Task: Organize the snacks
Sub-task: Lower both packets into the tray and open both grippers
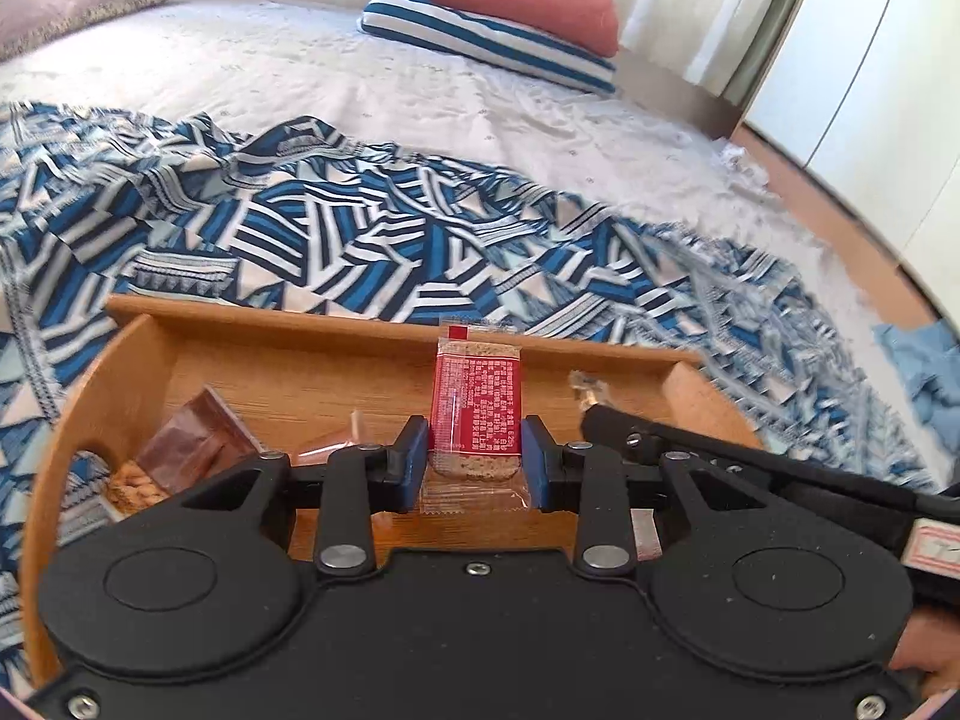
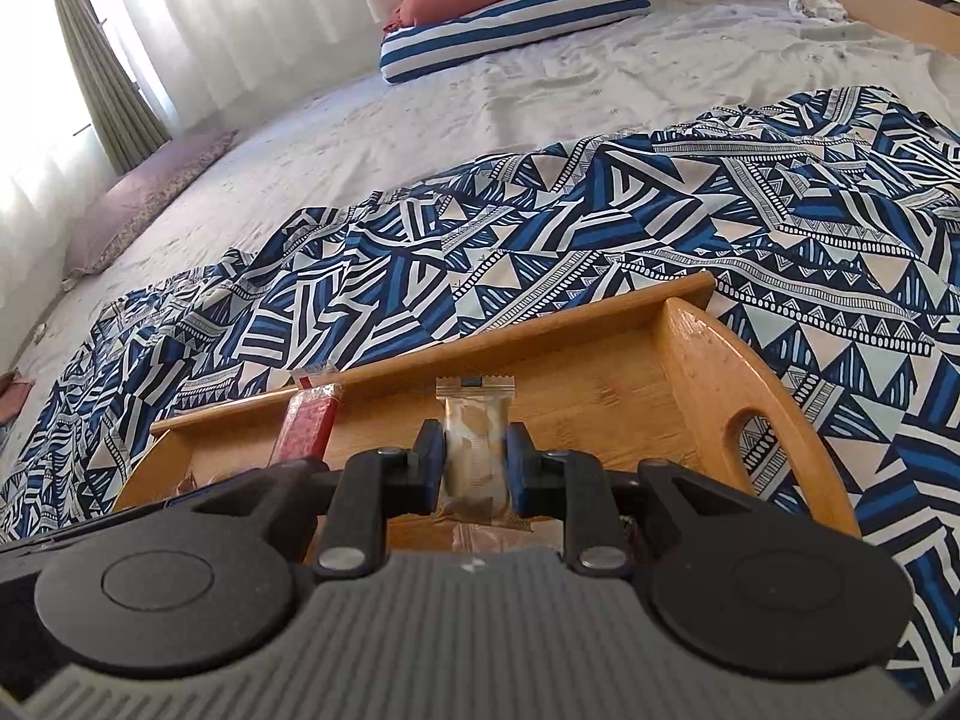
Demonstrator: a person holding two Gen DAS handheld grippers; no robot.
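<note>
Currently the left gripper (image 1: 475,456) holds a red snack packet (image 1: 474,405) upright between its blue pads; both pads press the packet's lower sides, and its clear crimped bottom edge sticks out below them. The right gripper (image 2: 476,463) is clamped narrow on a clear-wrapped biscuit (image 2: 474,450), also upright, with its top seal rising above the pads.

Both packets hang over the wooden tray (image 1: 300,354), inside its walls. In the right wrist view the red packet shows to the left of the biscuit, near the tray's far wall. The right gripper's arm crosses the lower right of the left wrist view.

Edges: the far wall is low and straight; the end walls are taller, rounded, each with a cut-out handle (image 2: 753,450). The floor of the tray ahead of the right gripper, towards the handle end, is bare wood. The tray rests on a blue and white patterned blanket (image 1: 360,228) spread over a pale bed sheet (image 1: 300,72).

Contents at the left end: a brown-wrapped snack (image 1: 192,444) overlapping a tan biscuit pack (image 1: 135,489). A further small wrapper lies under the left gripper, kind unclear.
</note>
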